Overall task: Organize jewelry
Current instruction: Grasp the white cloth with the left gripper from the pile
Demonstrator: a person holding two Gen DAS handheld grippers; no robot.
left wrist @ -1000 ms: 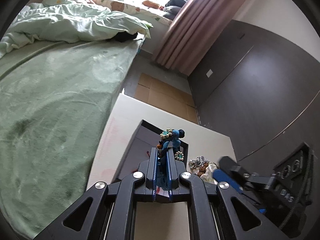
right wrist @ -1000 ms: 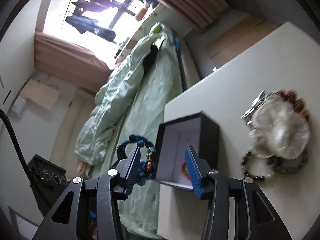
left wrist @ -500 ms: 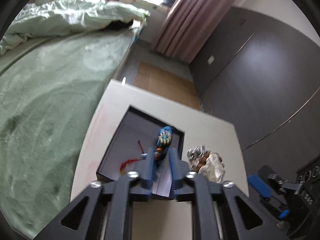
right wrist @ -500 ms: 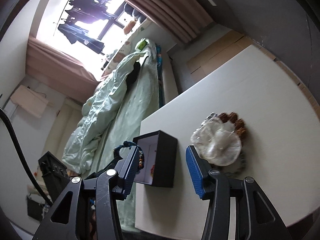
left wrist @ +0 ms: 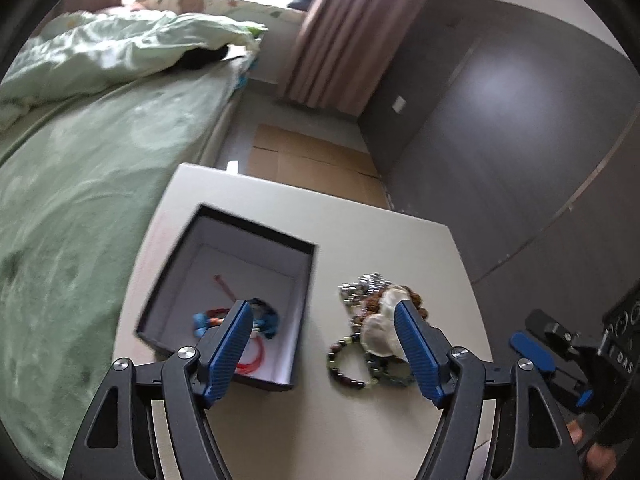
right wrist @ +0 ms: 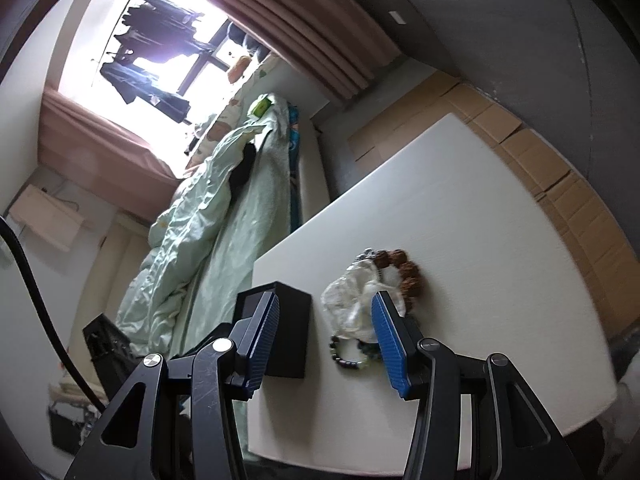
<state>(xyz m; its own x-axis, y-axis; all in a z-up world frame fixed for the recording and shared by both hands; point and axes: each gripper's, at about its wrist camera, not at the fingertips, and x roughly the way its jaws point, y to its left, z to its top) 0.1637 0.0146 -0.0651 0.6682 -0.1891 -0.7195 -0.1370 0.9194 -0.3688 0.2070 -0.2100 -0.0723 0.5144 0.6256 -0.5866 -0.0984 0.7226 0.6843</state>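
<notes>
One black rectangular cardboard box [left wrist: 224,280] sits on the white desk [left wrist: 360,232], holding one blue beaded bracelet [left wrist: 264,318] and red cords. At its three o'clock lies one heap of beaded bracelets [left wrist: 376,320]. The left gripper [left wrist: 324,344] is opening, empty; the right gripper [right wrist: 324,336] stands spread, empty.

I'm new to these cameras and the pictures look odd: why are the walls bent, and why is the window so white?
Both views are fisheye, so straight edges bow near the dark round border. In the right wrist view the window is blown out by daylight. In the left wrist view the bed is slightly smeared, while the blue fingers look sharp.
</notes>
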